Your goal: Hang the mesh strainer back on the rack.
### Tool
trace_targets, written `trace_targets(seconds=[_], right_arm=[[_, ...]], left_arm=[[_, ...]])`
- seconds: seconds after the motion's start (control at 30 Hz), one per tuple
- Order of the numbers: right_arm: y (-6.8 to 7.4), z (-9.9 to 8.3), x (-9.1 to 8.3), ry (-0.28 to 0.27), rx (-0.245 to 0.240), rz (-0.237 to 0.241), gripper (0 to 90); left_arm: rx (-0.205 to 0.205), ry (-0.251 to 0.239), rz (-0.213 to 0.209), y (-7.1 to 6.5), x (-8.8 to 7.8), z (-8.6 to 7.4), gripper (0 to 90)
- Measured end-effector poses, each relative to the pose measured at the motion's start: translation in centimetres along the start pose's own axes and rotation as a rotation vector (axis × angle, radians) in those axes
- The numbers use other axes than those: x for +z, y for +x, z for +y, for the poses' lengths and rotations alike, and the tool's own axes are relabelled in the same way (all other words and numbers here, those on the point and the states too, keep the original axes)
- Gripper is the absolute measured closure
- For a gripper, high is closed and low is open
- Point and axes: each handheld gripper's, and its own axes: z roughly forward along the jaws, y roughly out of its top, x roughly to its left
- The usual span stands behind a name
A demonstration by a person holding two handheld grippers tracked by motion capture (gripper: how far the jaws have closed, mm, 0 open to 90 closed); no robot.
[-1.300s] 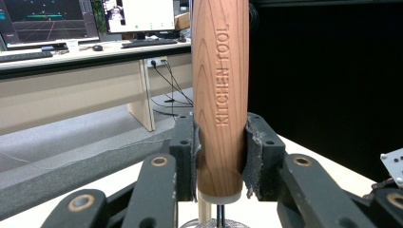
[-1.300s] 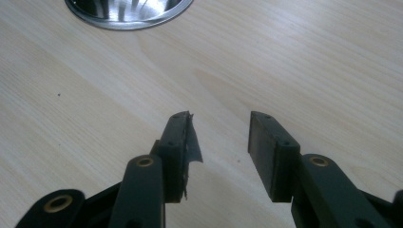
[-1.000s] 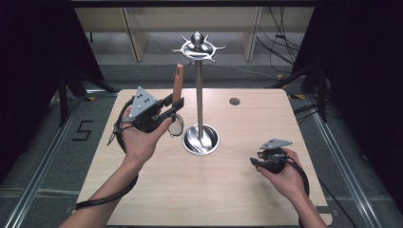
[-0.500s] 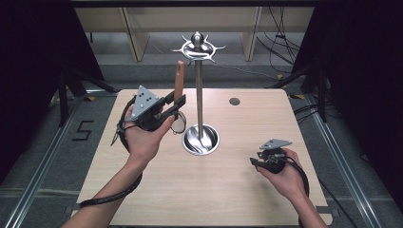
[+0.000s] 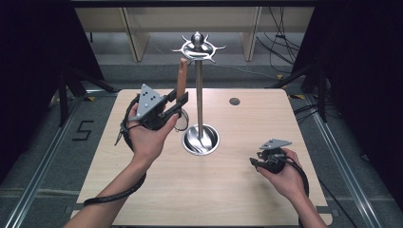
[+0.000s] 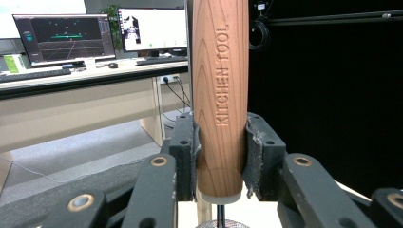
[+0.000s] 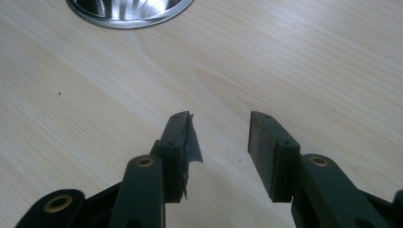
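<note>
My left gripper (image 5: 179, 105) is shut on the wooden handle (image 5: 181, 80) of a kitchen tool, held upright just left of the metal rack's pole (image 5: 199, 95). In the left gripper view both pads clamp the handle (image 6: 221, 95), stamped "KITCHEN TOOL", near its lower end; a thin metal shaft (image 6: 220, 217) runs down from it. The rack has a round steel base (image 5: 201, 140) and a ring of hooks (image 5: 198, 47) on top, above the handle's tip. My right gripper (image 5: 256, 159) rests low over the table at the right, open, with nothing between its jaws (image 7: 221, 137).
The wooden table (image 5: 237, 190) carries the rack at its middle. A small dark round spot (image 5: 234, 101) lies near the far edge. The rack's base (image 7: 128, 12) sits ahead of the right gripper. Dark curtains flank both sides.
The left hand has drifted slightly with the wooden-handled tool, staying beside the pole. The right gripper has not moved.
</note>
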Motion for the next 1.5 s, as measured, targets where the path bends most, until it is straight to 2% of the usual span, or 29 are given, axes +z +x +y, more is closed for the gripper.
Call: trace_targets(seconds=[0.03, 0.13, 0.23, 0.27, 0.4, 0.77, 0.87, 0.93, 1.07, 1.1, 1.23, 1.27, 1.37, 1.5], right_arm=[[0.0, 0.0, 0.0, 0.0, -0.001, 0.0, 60.1], [0.0, 0.0, 0.0, 0.0, 0.0, -0.001, 60.1], [0.0, 0.0, 0.0, -0.002, -0.001, -0.001, 60.1], [-0.1, -0.1, 0.1, -0.012, -0.02, -0.005, 60.0], [-0.1, -0.1, 0.1, -0.011, -0.015, -0.004, 60.1], [-0.1, -0.1, 0.1, -0.012, -0.02, -0.006, 60.1], [-0.2, -0.1, 0.1, -0.011, -0.022, -0.005, 60.0], [-0.2, -0.1, 0.1, -0.01, -0.022, -0.005, 59.8], [-0.2, -0.1, 0.1, -0.007, -0.029, -0.004, 59.7], [-0.1, -0.1, 0.0, 0.004, -0.011, 0.002, 59.7], [-0.2, -0.2, 0.1, -0.012, -0.025, -0.007, 59.4], [-0.2, -0.1, 0.0, -0.009, -0.021, -0.006, 59.3], [-0.2, -0.2, 0.0, -0.004, -0.029, -0.007, 59.2], [0.0, 0.0, 0.0, 0.005, -0.01, -0.002, 58.8]], left_arm=[[0.001, -0.002, -0.008, -0.1, 0.1, 0.0, 67.4], [0.017, 0.002, 0.015, -0.3, 0.2, 0.1, 67.3], [0.012, 0.002, 0.016, -0.4, 0.5, 0.2, 67.3], [0.014, 0.001, 0.021, -0.4, 0.6, 0.2, 67.3], [0.022, 0.011, 0.039, -0.5, 0.8, 0.1, 67.3], [0.018, 0.036, 0.042, -0.5, 2.1, -0.2, 67.1], [0.018, 0.065, 0.033, -0.4, 2.4, -0.4, 66.8], [0.008, 0.081, 0.013, -0.3, 2.5, -0.4, 65.5], [0.003, 0.1, -0.018, 0.0, 2.4, -0.4, 58.0], [-0.001, 0.105, -0.025, 0.1, 2.2, -0.4, 56.7], [0.004, 0.136, -0.049, 0.8, 1.3, -0.8, 51.9], [0.023, 0.136, -0.061, 1.3, 1.0, -1.0, 51.0], [-0.001, 0.156, -0.062, 2.4, 0.1, -1.6, 49.1], [-0.017, 0.19, -0.053, 3.8, -1.1, -2.7, 47.2]])
